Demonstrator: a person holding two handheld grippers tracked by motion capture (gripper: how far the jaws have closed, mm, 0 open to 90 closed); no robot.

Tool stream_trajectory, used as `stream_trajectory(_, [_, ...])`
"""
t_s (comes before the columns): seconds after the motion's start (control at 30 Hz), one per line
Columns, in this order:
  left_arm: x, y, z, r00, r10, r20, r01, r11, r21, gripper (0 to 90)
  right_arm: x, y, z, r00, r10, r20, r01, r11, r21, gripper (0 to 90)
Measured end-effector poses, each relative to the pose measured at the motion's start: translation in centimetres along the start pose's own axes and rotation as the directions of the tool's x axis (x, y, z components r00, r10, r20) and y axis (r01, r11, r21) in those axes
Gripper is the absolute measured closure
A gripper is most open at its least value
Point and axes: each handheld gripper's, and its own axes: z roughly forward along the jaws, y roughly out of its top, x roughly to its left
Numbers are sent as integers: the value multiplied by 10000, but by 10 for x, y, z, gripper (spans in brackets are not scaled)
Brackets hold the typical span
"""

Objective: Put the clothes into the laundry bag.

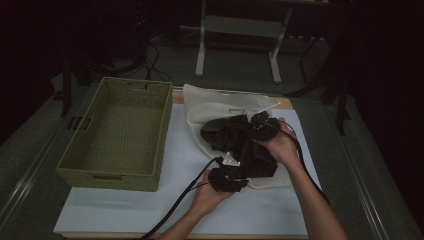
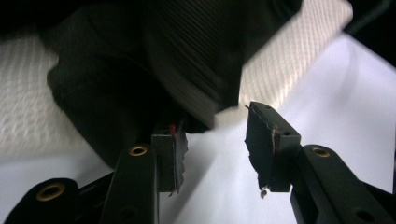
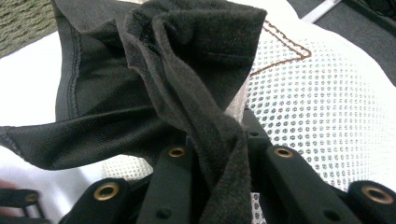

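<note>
Surface: white sheet (image 1: 125,210) spread over a wooden table in a dim room, with grey floor and a desk frame beyond.
Left gripper (image 1: 227,180): nearest the person, low at the near edge of the dark garment (image 1: 240,142). In the left gripper view its jaws stand apart with bare white sheet between the pads; the garment's edge hangs just beyond the tips, close against the left pad, so this claw is released and grasps nothing.
Right gripper (image 1: 264,127): farther in, at the garment's far right end. In the right gripper view its jaws are clenched on a twisted fold of the black cloth, which rises in a bunch straight out of the pads.
Dark garment: crumpled in a heap on the white mesh bag (image 1: 215,107), right of centre on the sheet; none of it is inside the bag's opening as far as I can tell.
White mesh bag: lies flat under and behind the garment, its far end reaching the table's back edge.
Woven basket (image 1: 117,135): to the left, well apart from the cloth, nothing inside it.
Done so far, as I judge: one end of the garment is gripped and lifted slightly.
Left to do: a second hold by the left claw, then straightening or folding the cloth, and stowing it; bag or basket, I cannot say which.
</note>
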Motion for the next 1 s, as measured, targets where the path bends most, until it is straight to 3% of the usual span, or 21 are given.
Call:
stream_trajectory(0.23, [-7,16,21,9974,32,-715,-34,10000,-29,536,2,0,2,9999,56,-98,-56,10000,-24,791])
stream_trajectory(0.33, [-9,22,32,9912,-144,-1318,153,9999,62,467,3,0,3,9999,22,-125,-22,10000,-15,791])
stream_trajectory(0.4, [-13,24,38,9812,-67,-1930,75,10000,34,431,3,0,3,9999,22,-118,-22,10000,-14,791])
stream_trajectory(0.43, [-14,25,40,9790,-74,-2035,82,10000,29,415,2,0,3,9999,16,-117,-16,10000,-17,790])
stream_trajectory(0.5, [-19,26,44,9622,296,-2708,-286,9996,77,389,2,0,2,9999,6,-122,-6,10000,-4,790])
stream_trajectory(0.57, [-21,25,46,9360,716,-3447,-673,9974,244,393,1,-1,1,10000,-45,-79,45,10000,8,791])
stream_trajectory(0.63, [-21,23,47,8868,1000,-4512,-881,9950,474,409,0,-1,-1,10000,-54,-45,54,10000,-22,791])
stream_trajectory(0.67, [-19,22,45,8775,1017,-4686,-863,9948,544,408,-1,-2,-2,10000,-54,-32,54,10000,-36,791])
stream_trajectory(0.7, [-17,21,42,8749,954,-4748,-828,9954,476,405,-2,-3,-3,10000,-15,-30,15,10000,-56,791])
stream_trajectory(0.73, [-15,20,40,8622,923,-4981,-796,9957,466,404,-4,-3,-3,10000,23,-16,-23,10000,-78,792])
stream_trajectory(0.77, [-12,19,38,8666,810,-4924,-683,9967,439,405,-5,-4,-4,10000,55,-14,-56,9999,-103,792])
stream_trajectory(0.8, [-10,18,35,8588,848,-5053,-691,9964,498,406,-6,-5,-5,9999,119,3,-119,9998,-130,792])
stream_trajectory(0.83, [-9,17,33,8550,877,-5111,-715,9961,512,411,-7,-5,-6,9999,141,17,-140,9998,-149,792])
stream_trajectory(0.9, [-5,17,29,8638,847,-4966,-662,9963,548,448,-9,-5,-8,9999,135,68,-134,9998,-146,792])
stream_trajectory(0.93, [-5,16,28,8492,860,-5210,-647,9962,590,489,-10,-5,-9,9999,130,103,-128,9998,-150,793])
stream_trajectory(0.97, [-3,15,27,8528,891,-5146,-659,9958,631,575,-10,-5,-9,9999,116,127,-114,9998,-142,793])
stream_trajectory(1.0, [-1,14,26,8634,838,-4974,-621,9963,601,621,-10,-6,-10,9998,108,183,-106,9999,-131,793])
